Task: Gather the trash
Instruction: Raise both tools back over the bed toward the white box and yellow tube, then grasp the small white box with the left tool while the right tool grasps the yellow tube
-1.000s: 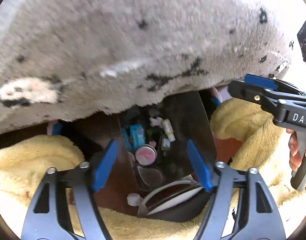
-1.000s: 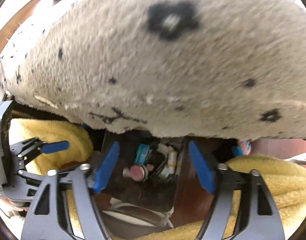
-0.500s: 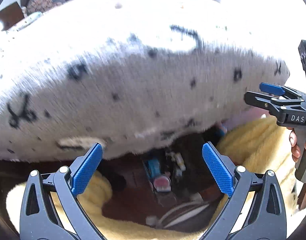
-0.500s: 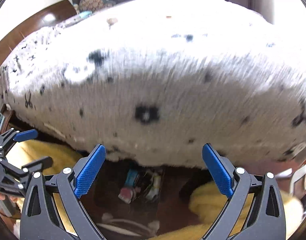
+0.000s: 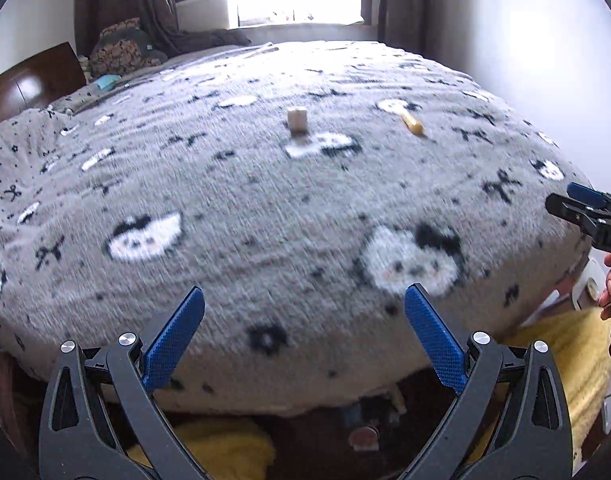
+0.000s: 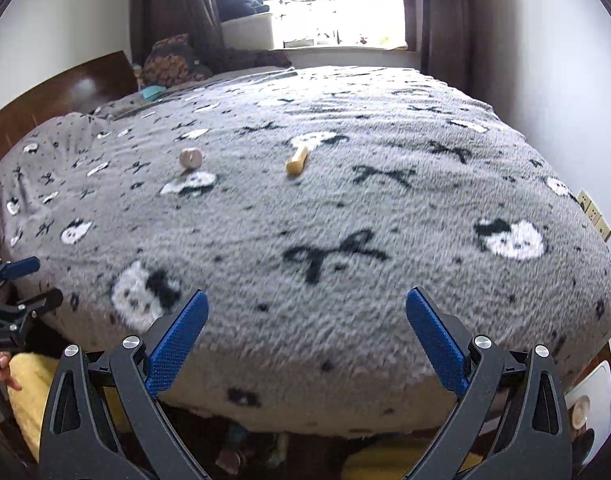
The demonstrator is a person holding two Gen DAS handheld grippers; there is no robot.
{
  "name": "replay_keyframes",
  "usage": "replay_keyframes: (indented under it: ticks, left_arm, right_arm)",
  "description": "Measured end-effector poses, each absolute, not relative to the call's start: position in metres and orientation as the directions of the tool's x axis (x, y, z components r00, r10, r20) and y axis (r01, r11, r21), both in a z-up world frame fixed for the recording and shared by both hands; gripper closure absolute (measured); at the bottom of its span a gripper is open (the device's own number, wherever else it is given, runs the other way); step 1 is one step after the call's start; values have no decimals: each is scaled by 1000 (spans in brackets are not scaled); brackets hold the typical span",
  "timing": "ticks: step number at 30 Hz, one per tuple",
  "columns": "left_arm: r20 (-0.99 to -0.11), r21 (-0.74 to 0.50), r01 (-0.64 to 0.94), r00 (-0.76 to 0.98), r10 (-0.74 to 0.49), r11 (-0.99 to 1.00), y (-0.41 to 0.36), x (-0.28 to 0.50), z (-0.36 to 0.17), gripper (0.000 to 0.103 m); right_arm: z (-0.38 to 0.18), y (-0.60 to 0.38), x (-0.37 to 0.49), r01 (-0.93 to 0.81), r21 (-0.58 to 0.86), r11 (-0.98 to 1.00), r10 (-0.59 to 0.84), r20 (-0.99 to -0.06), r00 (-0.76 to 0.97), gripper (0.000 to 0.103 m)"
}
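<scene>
Trash is left on the bed [image 5: 265, 200]: with both grippers [image 5: 304, 336] [image 6: 305, 336] wide open and empty, next comes reaching for the little roll [image 6: 190, 158] or yellow tube [image 6: 297, 162].

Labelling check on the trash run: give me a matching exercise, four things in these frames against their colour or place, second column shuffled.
Things:
1. small round roll
2. stubby tube
3. fluffy rug
4. blanket

Descriptions:
A. grey with black bows and white faces, covering the bed
B. yellow, on the floor below the bed's edge
C. pale pinkish, on the bed, left of the other small item
D. yellowish, lying on the bed beside a white face pattern

Pairs: 1-C, 2-D, 3-B, 4-A
</scene>
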State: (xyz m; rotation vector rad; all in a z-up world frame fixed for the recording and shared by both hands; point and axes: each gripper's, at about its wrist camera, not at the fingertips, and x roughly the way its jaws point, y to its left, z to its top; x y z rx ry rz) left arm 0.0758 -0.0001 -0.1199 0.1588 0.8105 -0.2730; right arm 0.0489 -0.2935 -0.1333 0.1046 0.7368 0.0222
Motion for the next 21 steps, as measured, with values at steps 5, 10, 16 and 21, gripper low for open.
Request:
replay_keyframes:
  ticks: [5, 10, 16, 21]
  left_arm:
    - [-720, 38, 278, 674, -167, 960, 2, 115, -108, 8]
    - [-725, 58, 264, 674, -141, 963, 3, 150, -114, 8]
    - [-757, 46, 260, 639, -135, 965, 1, 198, -131, 8]
    - [-757, 30, 283, 633, -163, 959, -15, 234, -136, 8]
  right_arm:
    - [-122, -300, 78, 21, 127, 992, 68, -654, 754, 4]
    - [-128, -300, 115, 18, 134, 991, 79, -679, 730, 4]
    - [-147, -296, 158, 31, 104, 994, 53, -719, 693, 4]
    - [-155, -291, 198, 31, 103, 994, 54, -725, 687, 14]
